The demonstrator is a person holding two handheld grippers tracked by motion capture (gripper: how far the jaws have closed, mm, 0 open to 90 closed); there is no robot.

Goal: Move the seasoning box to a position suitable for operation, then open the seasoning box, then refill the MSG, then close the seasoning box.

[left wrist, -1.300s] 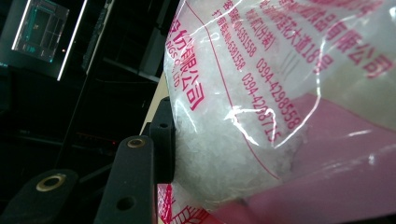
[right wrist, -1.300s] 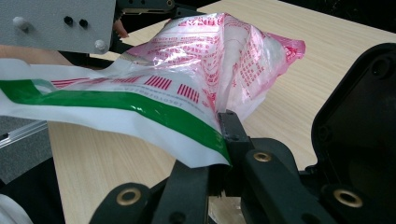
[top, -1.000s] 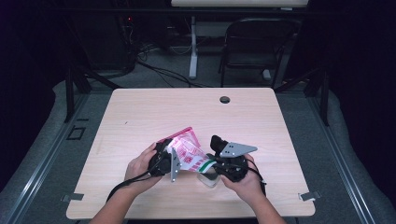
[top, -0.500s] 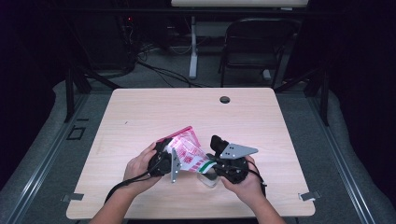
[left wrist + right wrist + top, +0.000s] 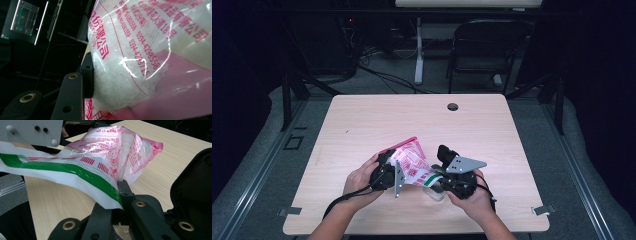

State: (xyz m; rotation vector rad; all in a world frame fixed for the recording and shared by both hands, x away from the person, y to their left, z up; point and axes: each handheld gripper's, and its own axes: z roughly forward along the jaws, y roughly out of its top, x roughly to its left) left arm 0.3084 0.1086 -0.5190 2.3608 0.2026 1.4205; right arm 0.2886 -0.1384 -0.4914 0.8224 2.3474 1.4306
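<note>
A clear plastic bag [image 5: 413, 161] with red print and white granules inside is held up over the front of the wooden table [image 5: 492, 130], between the two grippers. My left gripper [image 5: 393, 164] is shut on the bag's bulging body [image 5: 140, 50]. One black finger [image 5: 86, 75] presses into the granules, and the other is hidden behind the bag. My right gripper [image 5: 435, 180] is shut on the bag's flat green-striped end [image 5: 82, 173], its jaws pinched together [image 5: 119, 195]. The rest of the bag [image 5: 112, 150] puffs up beyond them.
A round cable hole [image 5: 452, 106] sits near the table's far edge. A dark chair [image 5: 492, 45] and a white desk leg [image 5: 418, 50] stand behind the table, with cables on the floor. Metal floor rails [image 5: 257, 170] run along both sides.
</note>
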